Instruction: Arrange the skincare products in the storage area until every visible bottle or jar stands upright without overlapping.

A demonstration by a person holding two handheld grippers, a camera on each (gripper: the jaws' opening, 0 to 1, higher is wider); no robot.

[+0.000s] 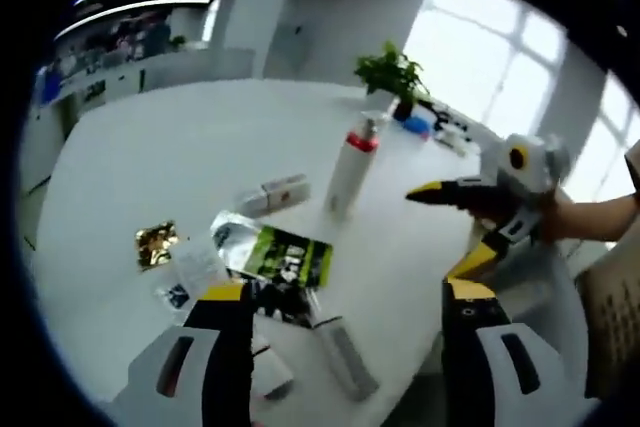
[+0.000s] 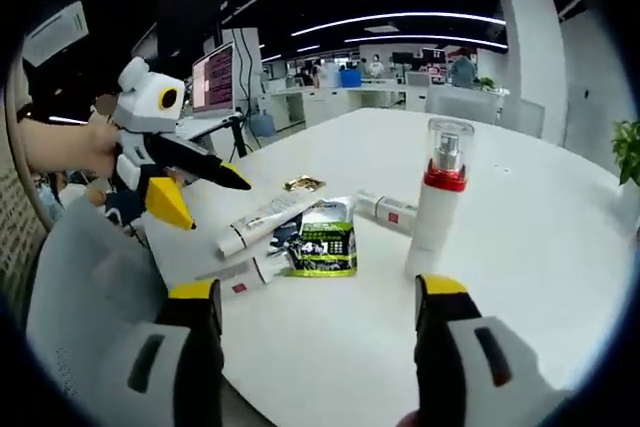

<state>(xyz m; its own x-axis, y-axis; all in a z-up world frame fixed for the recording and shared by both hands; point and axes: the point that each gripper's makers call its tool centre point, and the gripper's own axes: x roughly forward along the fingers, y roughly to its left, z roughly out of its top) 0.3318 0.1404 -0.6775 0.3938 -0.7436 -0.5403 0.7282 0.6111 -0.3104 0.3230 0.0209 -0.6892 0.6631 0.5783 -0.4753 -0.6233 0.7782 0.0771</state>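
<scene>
A white pump bottle (image 1: 350,172) (image 2: 435,212) with a red collar and clear cap stands upright on the white table (image 1: 180,137) (image 2: 540,177). Beside it lie a green-and-black sachet (image 1: 285,252) (image 2: 320,237), a small white tube with red print (image 1: 275,192) (image 2: 385,212), a longer white tube (image 2: 262,222) and a gold foil packet (image 1: 157,242) (image 2: 303,184). My left gripper (image 1: 347,292) (image 2: 205,199) is open and empty, hovering near the sachet. My right gripper (image 2: 318,292) (image 1: 447,227) is open too, in front of the bottle, holding nothing.
Another tube (image 1: 345,357) (image 2: 245,272) lies at the table's near edge beside a clear packet (image 1: 195,267). A potted plant (image 1: 392,72) stands at the far side of the table. A laptop screen (image 2: 218,77) stands off the table behind the left gripper.
</scene>
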